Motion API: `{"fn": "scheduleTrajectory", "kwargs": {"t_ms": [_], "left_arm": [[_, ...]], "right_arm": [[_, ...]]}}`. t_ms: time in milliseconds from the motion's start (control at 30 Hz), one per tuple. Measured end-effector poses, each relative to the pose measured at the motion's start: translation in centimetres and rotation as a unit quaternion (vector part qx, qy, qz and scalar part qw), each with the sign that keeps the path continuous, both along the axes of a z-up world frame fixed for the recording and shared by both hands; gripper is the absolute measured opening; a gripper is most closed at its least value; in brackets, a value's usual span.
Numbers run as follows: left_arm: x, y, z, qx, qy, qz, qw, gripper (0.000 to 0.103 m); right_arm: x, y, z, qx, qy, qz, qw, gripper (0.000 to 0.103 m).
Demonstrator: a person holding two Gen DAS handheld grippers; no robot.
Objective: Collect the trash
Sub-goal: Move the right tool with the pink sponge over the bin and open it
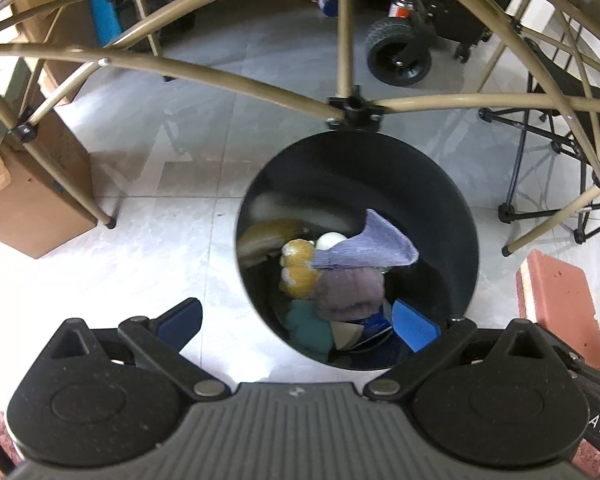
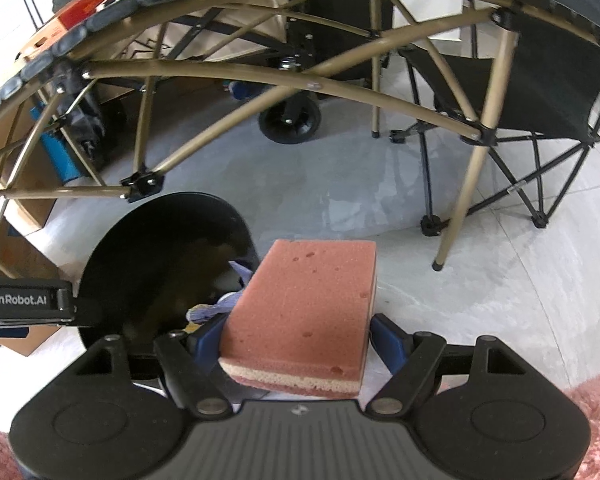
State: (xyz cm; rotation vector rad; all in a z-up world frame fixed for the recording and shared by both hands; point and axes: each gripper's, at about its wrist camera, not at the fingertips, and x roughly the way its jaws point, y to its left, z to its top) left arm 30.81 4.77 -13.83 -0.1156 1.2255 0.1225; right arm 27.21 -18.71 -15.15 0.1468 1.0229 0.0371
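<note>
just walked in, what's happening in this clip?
A person with a gripper in each hand is collecting trash. The right gripper holds a pink sponge beside the black bin, not yet over its opening. The left gripper is open and empty, above the bin's near rim. The bin already holds a blue-grey sock, other cloth items and a white ball.

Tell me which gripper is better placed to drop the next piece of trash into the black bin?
Right. The right gripper is shut on the pink sponge beside the black bin. The left gripper hangs open and empty over the bin.
</note>
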Motion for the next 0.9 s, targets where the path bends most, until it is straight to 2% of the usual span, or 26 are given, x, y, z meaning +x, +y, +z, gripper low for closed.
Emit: {"fn": "scheduleTrajectory", "kwargs": {"t_ms": [467, 900], "left_arm": [[-1.3, 5.4, -0.2, -0.002, 0.005, 0.048, 0.9989, 0.103], [-2.8, 9.2, -0.6, 0.005, 0.008, 0.088, 0.9961, 0.103]], "right_arm": [[1.4, 5.2, 0.7, 0.001, -0.008, 0.049, 0.999, 0.076], [3.9, 9.7, 0.0, 0.015, -0.001, 0.078, 0.997, 0.076]]}}
